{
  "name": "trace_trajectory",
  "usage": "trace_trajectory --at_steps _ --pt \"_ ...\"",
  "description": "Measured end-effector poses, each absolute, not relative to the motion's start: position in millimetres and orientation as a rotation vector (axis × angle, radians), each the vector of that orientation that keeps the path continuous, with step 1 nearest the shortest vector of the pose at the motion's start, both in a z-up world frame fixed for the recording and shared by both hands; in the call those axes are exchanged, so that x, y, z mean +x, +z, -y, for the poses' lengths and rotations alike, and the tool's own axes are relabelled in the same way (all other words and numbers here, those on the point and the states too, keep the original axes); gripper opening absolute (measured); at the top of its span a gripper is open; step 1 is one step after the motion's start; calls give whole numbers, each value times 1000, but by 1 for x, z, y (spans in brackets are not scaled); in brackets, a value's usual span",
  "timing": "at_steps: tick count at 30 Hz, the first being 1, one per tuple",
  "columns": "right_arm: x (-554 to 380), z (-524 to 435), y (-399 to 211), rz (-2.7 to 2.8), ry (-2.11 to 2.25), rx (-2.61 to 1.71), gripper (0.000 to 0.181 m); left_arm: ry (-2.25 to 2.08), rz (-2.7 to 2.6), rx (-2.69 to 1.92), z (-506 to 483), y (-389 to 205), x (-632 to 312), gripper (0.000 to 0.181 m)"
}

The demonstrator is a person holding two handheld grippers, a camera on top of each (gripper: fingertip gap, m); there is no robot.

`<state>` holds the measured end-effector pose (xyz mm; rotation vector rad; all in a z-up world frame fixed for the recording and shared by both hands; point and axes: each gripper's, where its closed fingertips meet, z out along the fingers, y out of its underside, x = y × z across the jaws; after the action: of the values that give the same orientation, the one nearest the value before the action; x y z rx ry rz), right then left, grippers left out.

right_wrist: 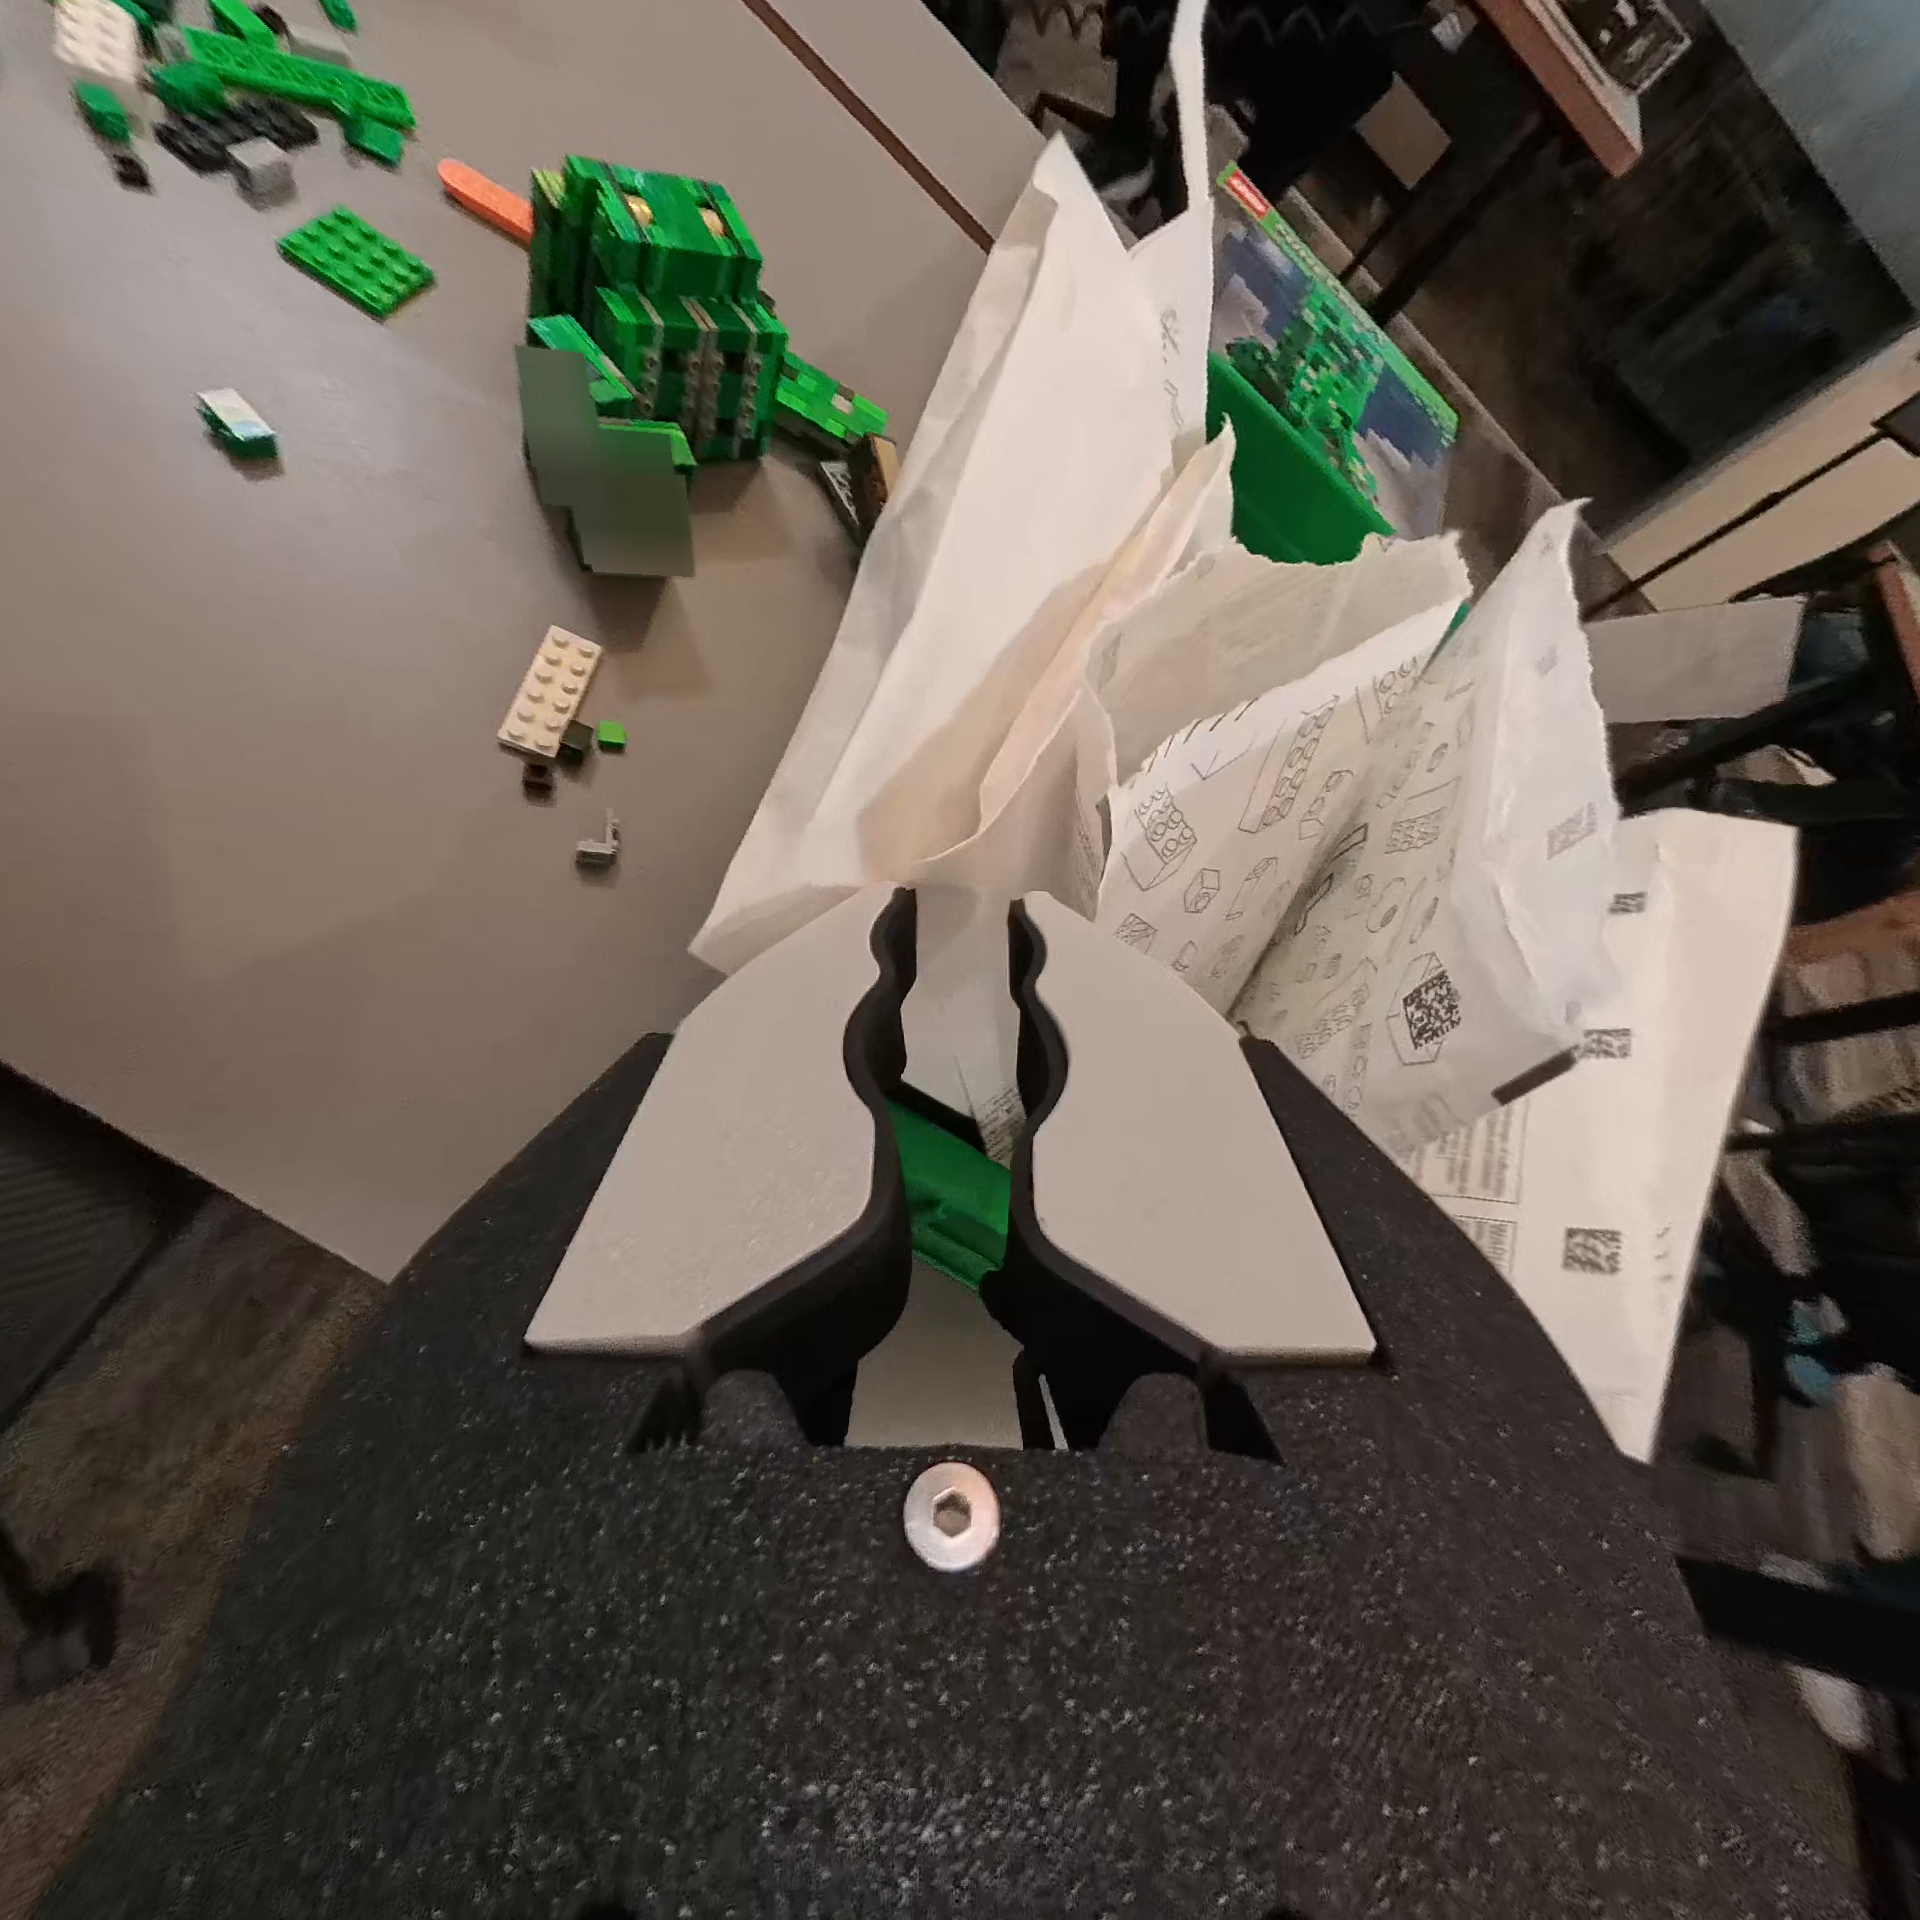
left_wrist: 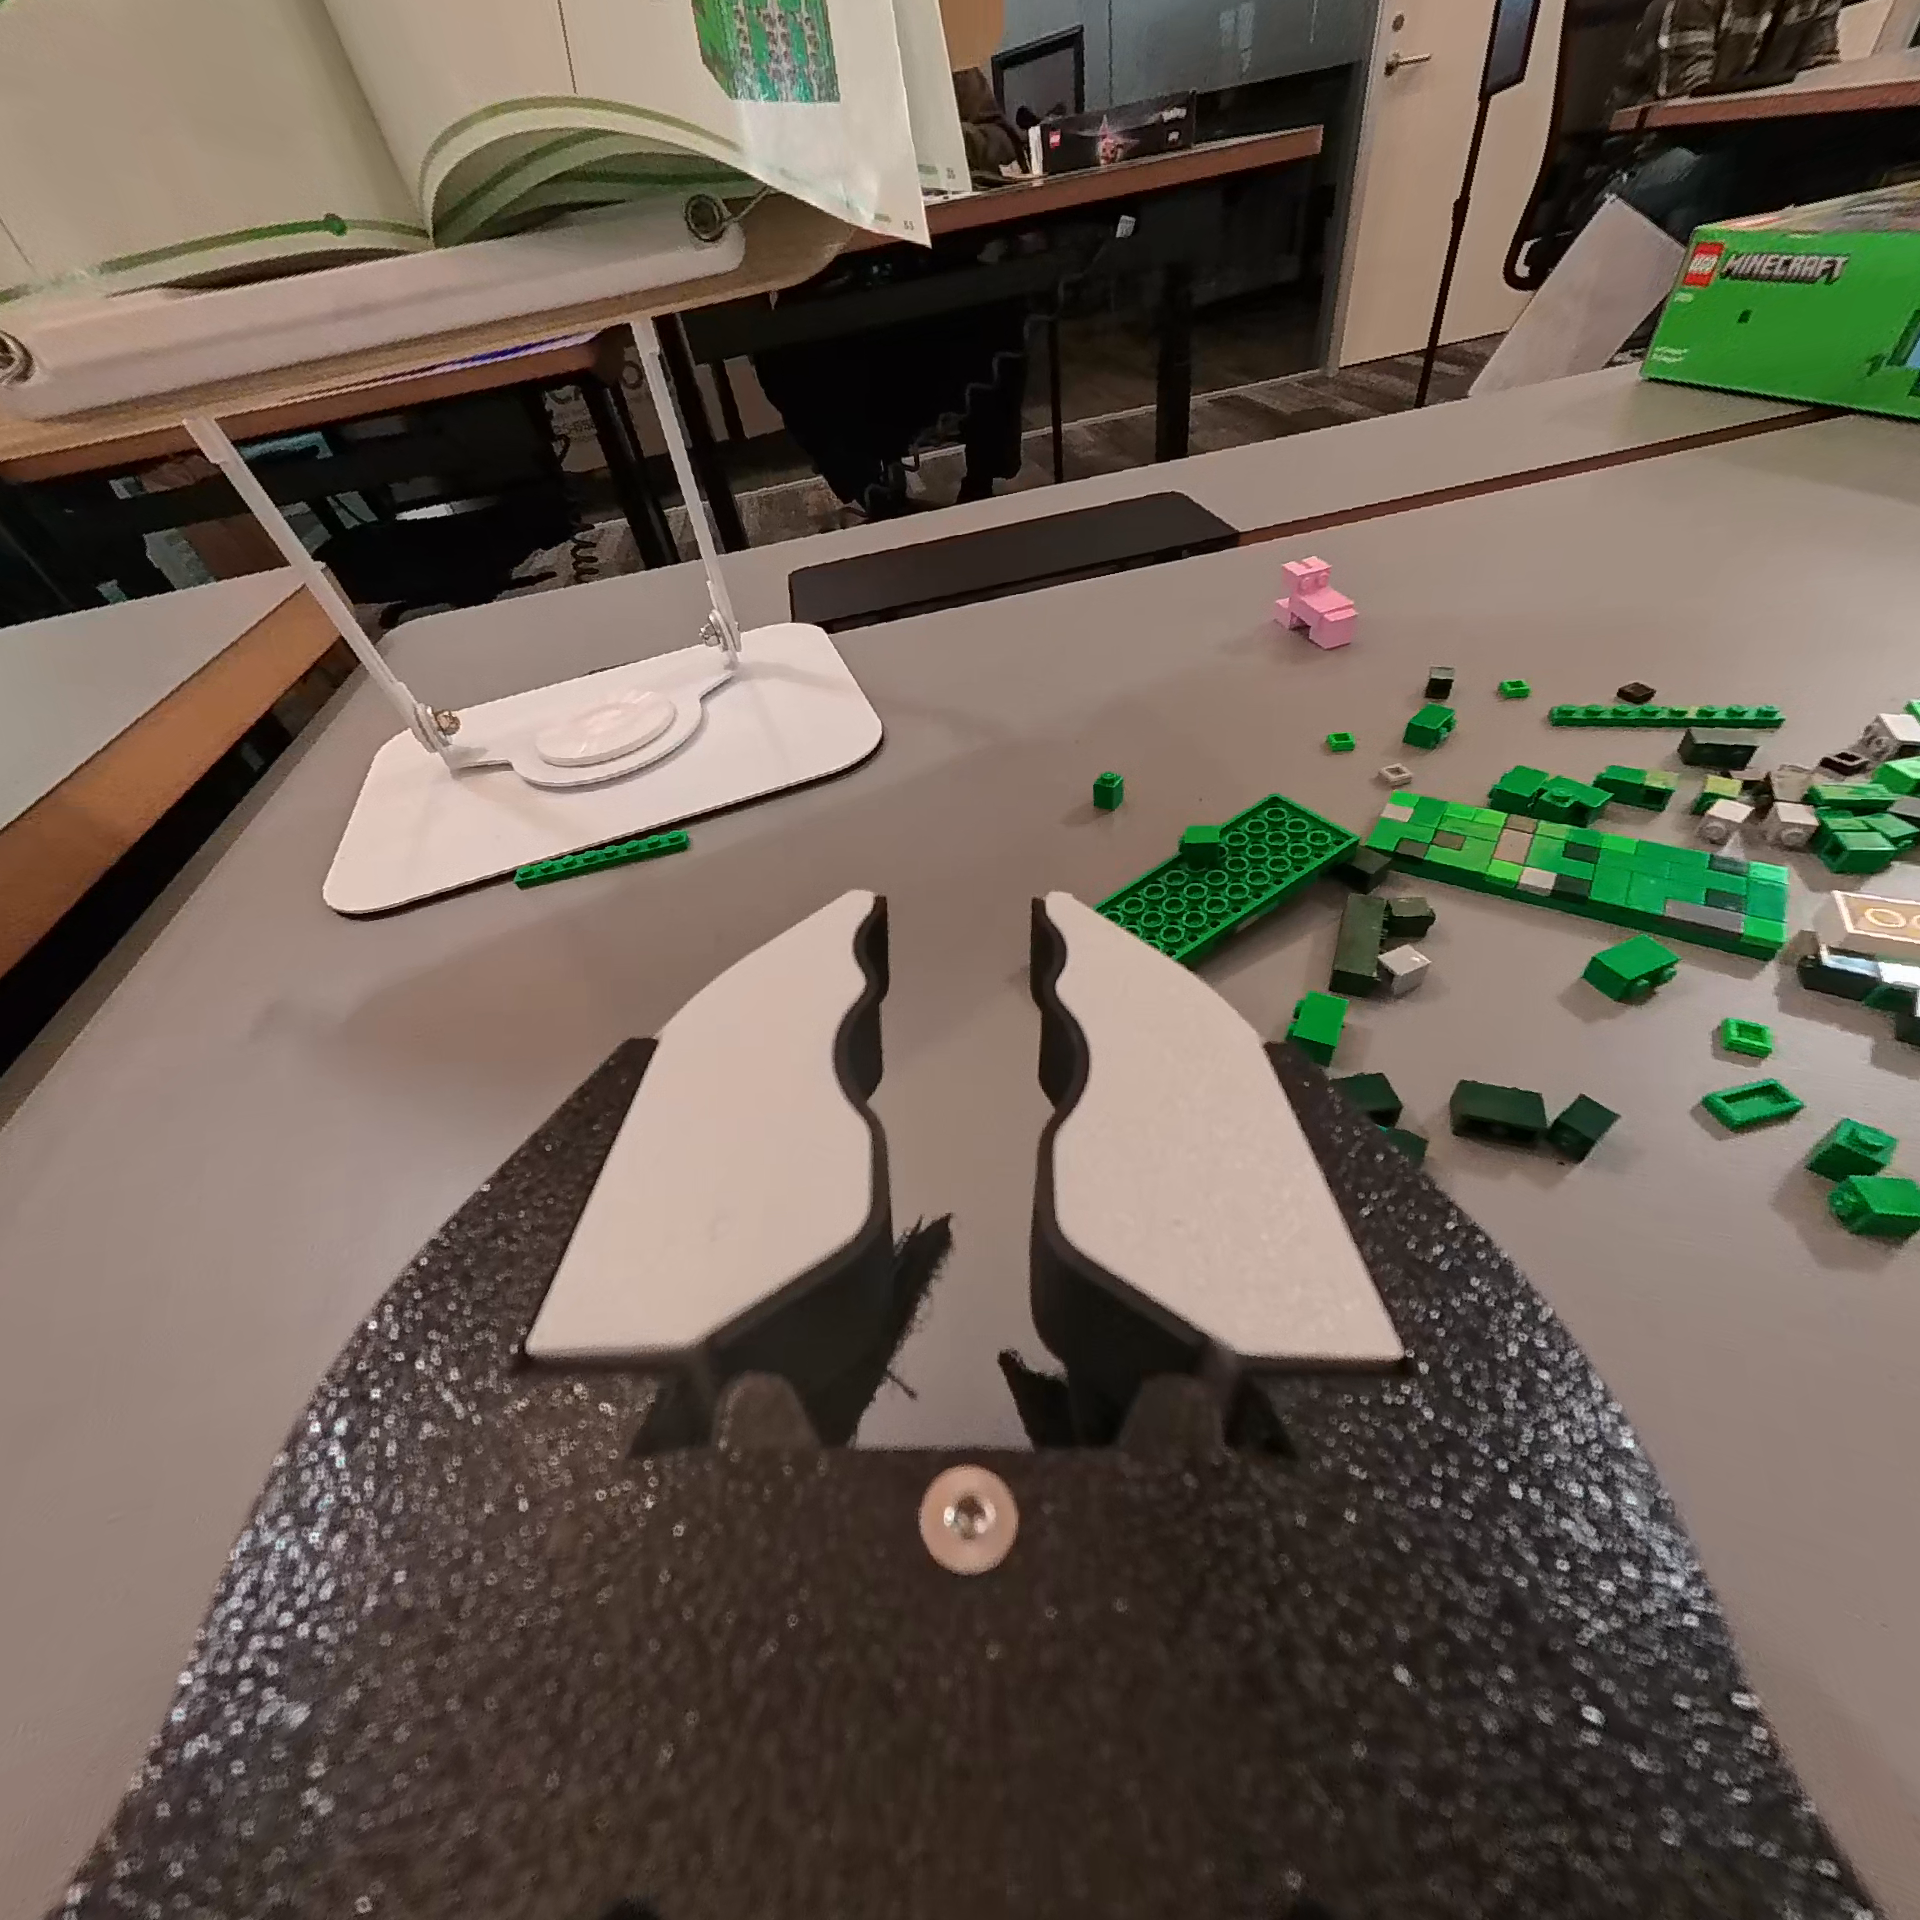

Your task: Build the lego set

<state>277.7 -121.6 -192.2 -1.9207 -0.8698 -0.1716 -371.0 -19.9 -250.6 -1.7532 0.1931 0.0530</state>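
Observation:
My left gripper point(left_wrist: 961, 920) is open and empty, low over the grey table point(left_wrist: 312, 1091). To its right lie an upside-down green plate point(left_wrist: 1226, 883), a green mosaic panel point(left_wrist: 1579, 873) and several loose green bricks point(left_wrist: 1496, 1112). A long thin green plate point(left_wrist: 603, 857) lies ahead on the left. My right gripper point(right_wrist: 961, 914) is nearly closed on a green Lego piece point(right_wrist: 951, 1195) that sits deep between the jaws. It is tilted over white paper bags point(right_wrist: 1039, 623). A partly built green model point(right_wrist: 644, 343) stands at the upper left.
A white book stand point(left_wrist: 613, 758) holds the open instruction booklet point(left_wrist: 468, 125) at the far left. A pink pig figure point(left_wrist: 1314, 603) and the green set box point(left_wrist: 1787, 312) are farther back. A white plate point(right_wrist: 551, 686), a green plate point(right_wrist: 353, 260) and an orange separator point(right_wrist: 483, 197) lie by the model. My right fingertips sit around 65 cm from my left ones. The left tips stand about 10 cm off the upside-down green plate point(left_wrist: 1226, 883). My left gripper is the nearer one to the green mosaic panel point(left_wrist: 1579, 873): about 15 cm, against 50 cm.

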Motion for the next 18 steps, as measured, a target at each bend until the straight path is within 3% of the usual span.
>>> trace_trajectory --at_steps 11,18 --pt "278 108 -189 771 -112 -1915 22 65 -219 -1765 19 -253 -368 23" --pt "289 99 -192 728 -245 -1951 16 67 -222 -1770 19 -253 -368 21"
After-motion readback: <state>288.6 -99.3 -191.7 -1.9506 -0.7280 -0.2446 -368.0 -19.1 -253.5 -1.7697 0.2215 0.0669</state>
